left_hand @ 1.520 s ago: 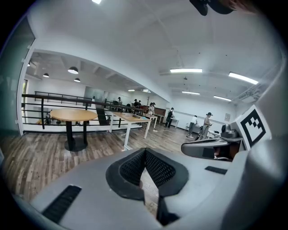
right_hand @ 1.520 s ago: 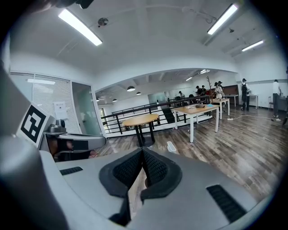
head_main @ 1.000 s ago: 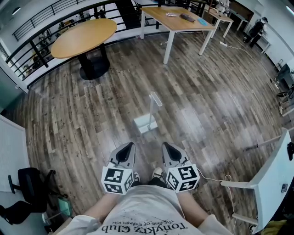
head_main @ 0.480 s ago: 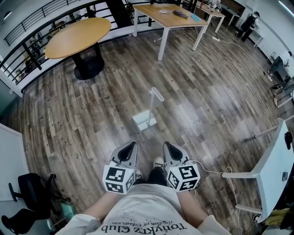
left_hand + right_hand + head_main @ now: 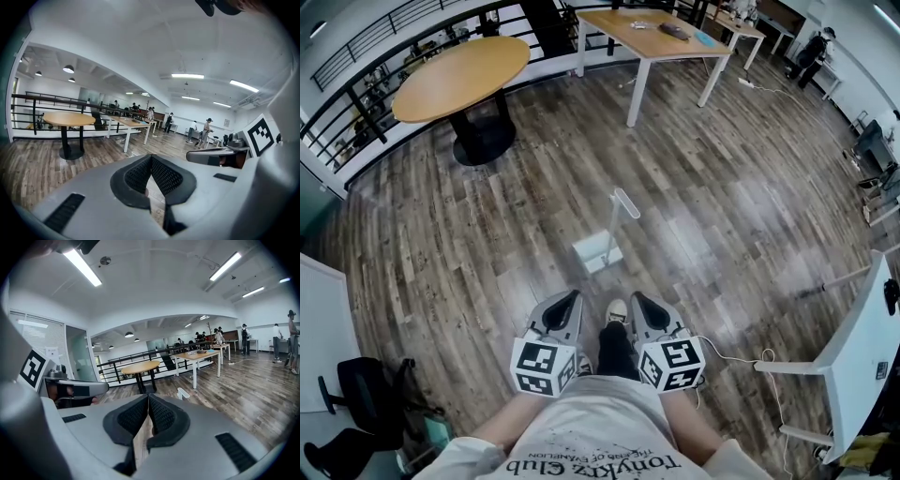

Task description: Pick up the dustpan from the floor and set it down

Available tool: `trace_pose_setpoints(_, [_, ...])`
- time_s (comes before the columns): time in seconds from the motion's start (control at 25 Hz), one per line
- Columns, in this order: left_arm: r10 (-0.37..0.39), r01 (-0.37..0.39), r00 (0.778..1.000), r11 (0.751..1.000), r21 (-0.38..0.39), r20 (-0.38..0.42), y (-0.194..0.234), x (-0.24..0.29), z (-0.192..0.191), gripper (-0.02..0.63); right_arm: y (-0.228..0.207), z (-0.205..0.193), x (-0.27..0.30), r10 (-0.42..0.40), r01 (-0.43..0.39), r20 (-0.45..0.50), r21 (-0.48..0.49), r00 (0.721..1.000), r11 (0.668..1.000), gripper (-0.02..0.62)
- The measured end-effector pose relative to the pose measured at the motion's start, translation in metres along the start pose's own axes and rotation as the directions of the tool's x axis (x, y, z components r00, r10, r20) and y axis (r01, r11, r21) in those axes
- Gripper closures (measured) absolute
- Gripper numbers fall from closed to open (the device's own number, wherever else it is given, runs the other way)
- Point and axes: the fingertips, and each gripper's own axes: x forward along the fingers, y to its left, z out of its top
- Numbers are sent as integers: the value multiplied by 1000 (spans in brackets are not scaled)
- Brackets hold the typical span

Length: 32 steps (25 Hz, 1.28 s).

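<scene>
approach phase: dustpan (image 5: 598, 253) stood on floor (image 5: 722, 216) ahead, untouched. left claw (image 5: 570, 299) & right claw (image 5: 637, 299) were both shut, empty. next move needed one opened, lowered to handle (image 5: 625, 202).

Floor, middle: dustpan (image 5: 598, 255), just ahead of left gripper (image 5: 571, 296) and right gripper (image 5: 637, 298) | far left: round table (image 5: 461, 77) | far edge, right of it: rectangular table (image 5: 652, 36)

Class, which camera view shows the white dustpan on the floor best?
The head view: the whole dustpan shows, pan and upright handle. The right gripper view shows only the handle's top above the gripper's body; the left gripper view shows none of it.
</scene>
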Motion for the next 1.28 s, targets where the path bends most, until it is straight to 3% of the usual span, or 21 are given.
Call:
trace_pose_setpoints(0.24, [23, -23, 1000, 1000, -10, -13, 12, 44, 11, 583, -38, 22, 35, 0, 0, 8, 0, 1000, 1000, 569])
trace_pose_setpoints(0.88, [122, -122, 992, 992, -38, 9, 16, 188, 77, 583, -159, 78, 134, 103, -107, -64, -53, 993, 993, 569])
trace_pose_setpoints(1.28, [138, -137, 990, 990, -20, 9, 48, 223, 96, 583, -168, 89, 180, 100, -103, -97, -24, 990, 994, 569])
